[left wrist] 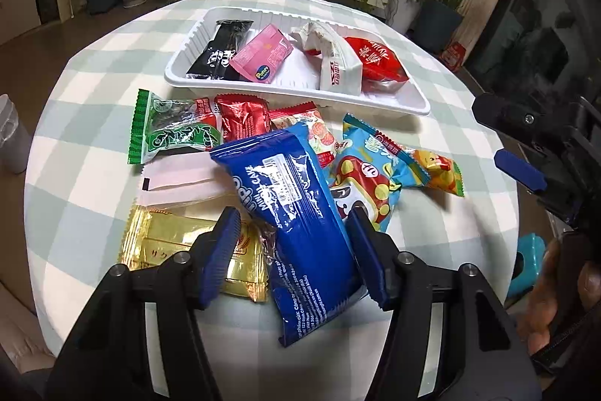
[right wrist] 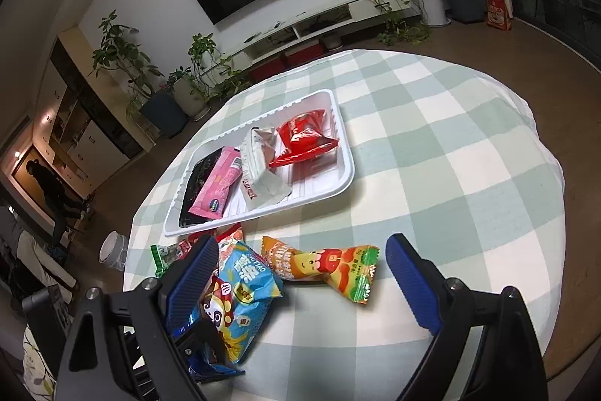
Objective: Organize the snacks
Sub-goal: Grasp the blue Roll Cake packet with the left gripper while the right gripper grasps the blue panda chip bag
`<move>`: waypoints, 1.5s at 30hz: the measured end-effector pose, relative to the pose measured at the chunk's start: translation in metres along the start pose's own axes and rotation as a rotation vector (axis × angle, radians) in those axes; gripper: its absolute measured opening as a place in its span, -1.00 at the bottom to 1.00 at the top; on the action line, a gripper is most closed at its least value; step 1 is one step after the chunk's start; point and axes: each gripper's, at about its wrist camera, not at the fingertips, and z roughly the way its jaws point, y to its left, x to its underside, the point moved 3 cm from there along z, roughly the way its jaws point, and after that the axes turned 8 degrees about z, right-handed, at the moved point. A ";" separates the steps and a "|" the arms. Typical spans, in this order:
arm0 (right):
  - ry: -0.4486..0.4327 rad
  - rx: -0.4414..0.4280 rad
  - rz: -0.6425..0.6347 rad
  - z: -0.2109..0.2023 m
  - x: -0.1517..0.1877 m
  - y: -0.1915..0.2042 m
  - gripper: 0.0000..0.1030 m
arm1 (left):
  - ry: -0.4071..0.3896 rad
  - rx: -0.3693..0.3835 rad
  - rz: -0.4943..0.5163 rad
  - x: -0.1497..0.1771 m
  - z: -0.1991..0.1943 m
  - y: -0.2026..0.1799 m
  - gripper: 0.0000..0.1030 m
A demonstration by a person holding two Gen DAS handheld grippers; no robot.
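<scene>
A white plastic tray (left wrist: 394,98) sits on the green-and-white checked tablecloth (right wrist: 432,145) and holds four snacks: one black packet (left wrist: 221,49), one pink packet (left wrist: 263,53), one white wrapped bar (left wrist: 338,62) and one red packet (left wrist: 375,57). In front of the tray, seven more lie loose in a pile: one green seed packet (left wrist: 169,134), one red foil packet (left wrist: 244,117), one packet printed with pink fruit (left wrist: 315,126), one blue mini-cake packet (left wrist: 300,213), one light-blue cartoon packet (left wrist: 368,175), one orange twisted packet (right wrist: 330,265) and one gold wafer packet (left wrist: 169,239), plus one clear flat sleeve (left wrist: 180,179).

The left gripper (left wrist: 295,247) has its fingers spread to either side of the blue mini-cake packet, not clamping it. The right gripper (right wrist: 304,280) hangs above the table with its fingers wide apart, holding nothing, the light-blue and orange packets beneath.
</scene>
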 end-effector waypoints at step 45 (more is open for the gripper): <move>0.172 -0.015 0.080 0.037 0.051 0.024 0.77 | -0.117 0.238 -0.100 0.009 -0.043 0.084 -0.49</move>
